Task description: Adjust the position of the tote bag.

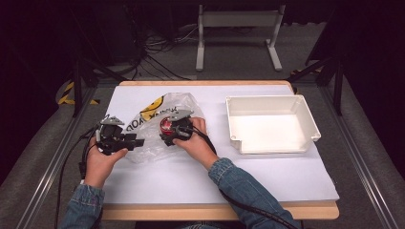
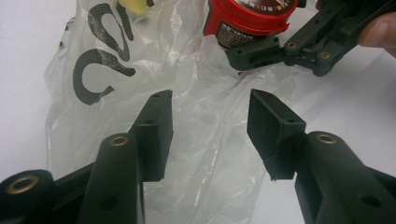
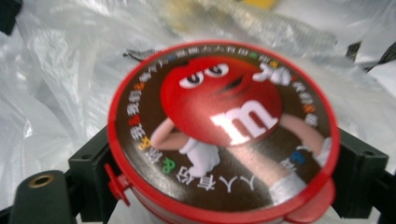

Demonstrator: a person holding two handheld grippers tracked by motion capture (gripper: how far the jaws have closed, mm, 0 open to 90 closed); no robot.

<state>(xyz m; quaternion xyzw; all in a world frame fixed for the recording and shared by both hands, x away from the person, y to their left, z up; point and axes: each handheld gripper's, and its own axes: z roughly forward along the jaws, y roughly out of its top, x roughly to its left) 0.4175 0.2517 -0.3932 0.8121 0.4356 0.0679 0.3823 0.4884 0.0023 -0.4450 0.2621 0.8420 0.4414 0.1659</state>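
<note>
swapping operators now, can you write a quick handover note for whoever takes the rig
Right gripper: shut on the red candy tub, held over the clear plastic bag.
Left gripper: open, fingers apart over the bag, gripping nothing.
White bin: empty, to the right on the table.
Done: tub grasped.
Left, probably: clear the tub from the bag and set it in the bin.
</note>
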